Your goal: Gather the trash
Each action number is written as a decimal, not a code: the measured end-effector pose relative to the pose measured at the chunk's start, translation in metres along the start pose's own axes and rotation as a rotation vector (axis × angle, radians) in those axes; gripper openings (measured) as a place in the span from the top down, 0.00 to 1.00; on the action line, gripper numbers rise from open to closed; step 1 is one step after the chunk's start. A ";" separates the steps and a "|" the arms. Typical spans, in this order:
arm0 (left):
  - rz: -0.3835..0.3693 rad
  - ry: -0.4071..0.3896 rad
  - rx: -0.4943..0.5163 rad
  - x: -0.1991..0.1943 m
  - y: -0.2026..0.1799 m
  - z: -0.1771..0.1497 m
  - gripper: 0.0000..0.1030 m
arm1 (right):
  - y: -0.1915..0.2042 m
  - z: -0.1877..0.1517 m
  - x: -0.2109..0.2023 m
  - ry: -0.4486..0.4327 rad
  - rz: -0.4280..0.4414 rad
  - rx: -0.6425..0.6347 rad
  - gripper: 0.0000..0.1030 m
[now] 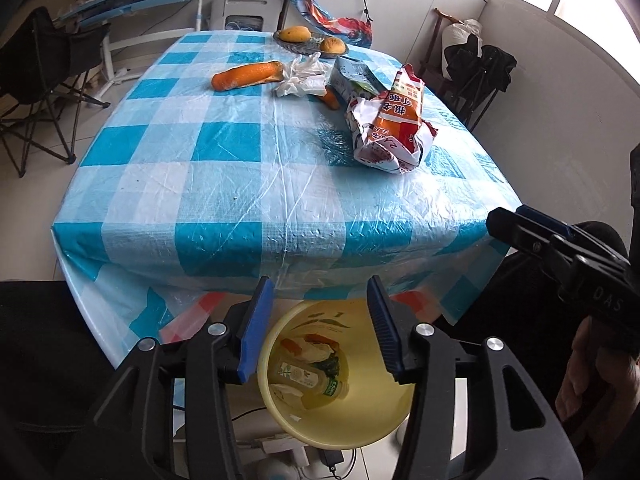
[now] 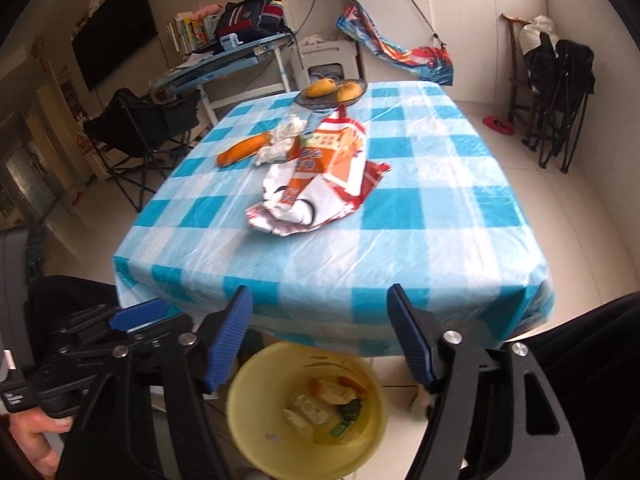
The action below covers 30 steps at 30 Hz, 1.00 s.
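Observation:
A yellow bin stands on the floor below the near table edge. It holds a plastic bottle, crumpled tissue and orange scraps. My left gripper hovers above it, open with nothing between its blue pads. My right gripper is also over the bin, open wide and empty. On the checked tablecloth lie a crumpled orange-and-white snack bag, a long orange peel, a white tissue wad and a carton.
A plate with two mangoes sits at the table's far edge. A black folding chair stands to the left, another to the right. A desk and white cabinets line the back. Cables and a power strip lie by the bin.

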<state>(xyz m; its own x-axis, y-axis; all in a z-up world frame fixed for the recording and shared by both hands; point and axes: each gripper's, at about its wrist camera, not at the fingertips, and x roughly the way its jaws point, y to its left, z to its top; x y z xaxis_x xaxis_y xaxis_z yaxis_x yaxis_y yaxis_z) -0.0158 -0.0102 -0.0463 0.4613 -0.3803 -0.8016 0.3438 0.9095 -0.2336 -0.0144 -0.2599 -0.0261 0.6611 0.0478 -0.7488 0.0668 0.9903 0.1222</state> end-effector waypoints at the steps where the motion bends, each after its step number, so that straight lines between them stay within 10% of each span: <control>1: 0.000 0.002 -0.005 0.000 0.001 0.000 0.53 | -0.005 0.005 0.008 0.020 -0.035 -0.009 0.24; 10: -0.006 -0.002 -0.034 0.002 0.007 0.004 0.45 | -0.025 0.058 0.087 0.133 -0.134 -0.028 0.24; 30: -0.022 0.014 -0.163 0.015 0.030 0.014 0.37 | 0.009 0.127 0.167 0.131 -0.049 -0.132 0.09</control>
<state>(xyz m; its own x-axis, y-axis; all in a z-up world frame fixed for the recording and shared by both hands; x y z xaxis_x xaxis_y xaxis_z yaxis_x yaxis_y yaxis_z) 0.0132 0.0090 -0.0576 0.4434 -0.3993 -0.8025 0.2156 0.9165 -0.3369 0.1916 -0.2592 -0.0665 0.5563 0.0067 -0.8310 -0.0079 1.0000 0.0027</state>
